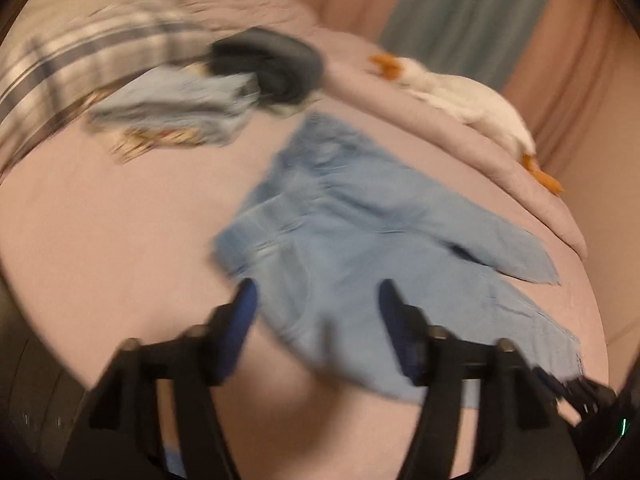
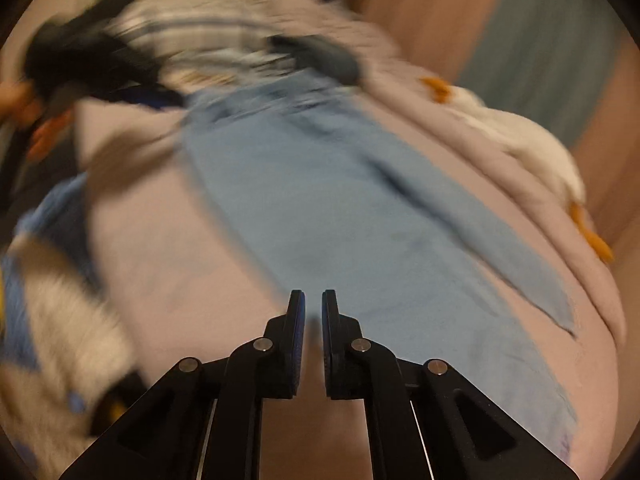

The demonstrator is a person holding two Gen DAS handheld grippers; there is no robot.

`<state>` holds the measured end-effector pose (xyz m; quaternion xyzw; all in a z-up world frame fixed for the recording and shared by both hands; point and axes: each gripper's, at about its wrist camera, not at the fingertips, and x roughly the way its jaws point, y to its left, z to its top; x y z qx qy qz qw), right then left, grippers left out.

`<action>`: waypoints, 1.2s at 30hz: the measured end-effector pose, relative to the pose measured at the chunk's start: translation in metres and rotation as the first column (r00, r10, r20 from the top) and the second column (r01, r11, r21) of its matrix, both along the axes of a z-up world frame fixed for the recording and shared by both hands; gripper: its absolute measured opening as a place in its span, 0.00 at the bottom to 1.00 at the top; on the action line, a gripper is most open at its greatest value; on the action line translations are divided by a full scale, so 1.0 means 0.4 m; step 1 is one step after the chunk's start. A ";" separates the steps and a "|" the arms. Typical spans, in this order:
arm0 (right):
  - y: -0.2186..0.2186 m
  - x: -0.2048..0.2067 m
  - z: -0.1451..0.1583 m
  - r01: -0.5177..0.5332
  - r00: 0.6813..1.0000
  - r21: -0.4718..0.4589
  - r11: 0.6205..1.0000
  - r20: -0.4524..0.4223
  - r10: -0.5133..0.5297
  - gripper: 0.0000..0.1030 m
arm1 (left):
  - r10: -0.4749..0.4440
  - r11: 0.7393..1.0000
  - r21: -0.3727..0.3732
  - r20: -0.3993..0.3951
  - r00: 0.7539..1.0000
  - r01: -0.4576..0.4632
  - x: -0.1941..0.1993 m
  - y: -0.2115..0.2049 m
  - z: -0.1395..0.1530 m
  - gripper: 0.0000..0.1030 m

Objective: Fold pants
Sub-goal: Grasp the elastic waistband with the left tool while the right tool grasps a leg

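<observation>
The light blue pants (image 1: 360,232) lie spread flat on the pink bed sheet (image 1: 112,232), just ahead of both tongs. The left gripper (image 1: 316,304) has its fingers spread wide, w/ the near edge of the pants between the tips; if the tips touch the cloth I cannot tell, the view is blurred. The right gripper (image 2: 313,312) has its fingers almost pressed together, a thin gap only, nothing visible in it, over the near end of one pant leg (image 2: 320,220). Two legs fan out to the right & forward of the tongs. Far ahead-left of the left gripper: folded blue cloth (image 1: 172,108), a dark garment (image 1: 272,64), a plaid cover (image 1: 80,56). Far ahead-right: a white plush goose (image 1: 472,100) on the rumpled blanket (image 1: 500,168).
</observation>
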<state>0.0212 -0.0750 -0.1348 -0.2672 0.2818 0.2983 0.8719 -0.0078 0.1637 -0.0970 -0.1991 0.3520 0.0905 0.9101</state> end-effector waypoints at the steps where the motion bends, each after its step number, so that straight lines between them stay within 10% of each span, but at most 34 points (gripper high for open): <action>1: -0.011 0.031 0.011 0.062 0.998 0.037 0.997 -0.022 -0.062 0.02 | -0.051 0.998 0.020 -0.008 0.999 0.051 0.033 -0.025 -0.008 0.64; 6: -0.031 0.165 -0.070 0.314 0.935 0.035 0.949 -0.188 -0.302 0.02 | -0.200 0.959 0.144 -0.270 0.942 0.245 0.148 -0.126 -0.147 0.61; 9: -0.024 0.142 -0.097 0.279 0.947 0.012 0.960 -0.170 -0.273 0.03 | -0.243 0.911 0.263 -0.283 0.928 0.319 0.124 -0.153 -0.173 0.63; 14: -0.089 0.120 -0.071 0.243 0.941 0.032 0.969 -0.250 -0.228 0.05 | -0.279 0.934 0.152 -0.254 0.926 0.323 0.108 -0.103 -0.140 0.71; 17: -0.122 0.136 -0.078 0.269 0.934 0.010 0.963 -0.248 -0.258 0.28 | -0.325 0.911 0.149 -0.313 0.892 0.384 0.137 -0.141 -0.166 0.74; 20: -0.130 0.147 -0.082 0.187 0.944 -0.019 0.982 -0.272 -0.185 0.28 | -0.380 0.889 0.136 -0.318 0.869 0.438 0.160 -0.141 -0.137 0.74; 25: -0.183 0.232 -0.022 0.194 0.925 0.087 0.977 -0.349 -0.152 0.31 | -0.336 0.901 0.200 -0.241 0.910 0.385 0.303 -0.095 -0.063 0.74; 29: -0.160 0.368 0.014 0.230 0.946 0.092 0.969 -0.254 -0.201 0.39 | -0.262 0.879 0.345 -0.226 0.938 0.329 0.478 -0.044 -0.034 0.74; 36: -0.018 0.645 0.059 0.172 0.976 0.052 0.984 -0.148 -0.162 0.40 | -0.208 0.879 0.377 -0.245 0.947 0.291 0.661 0.085 -0.016 0.74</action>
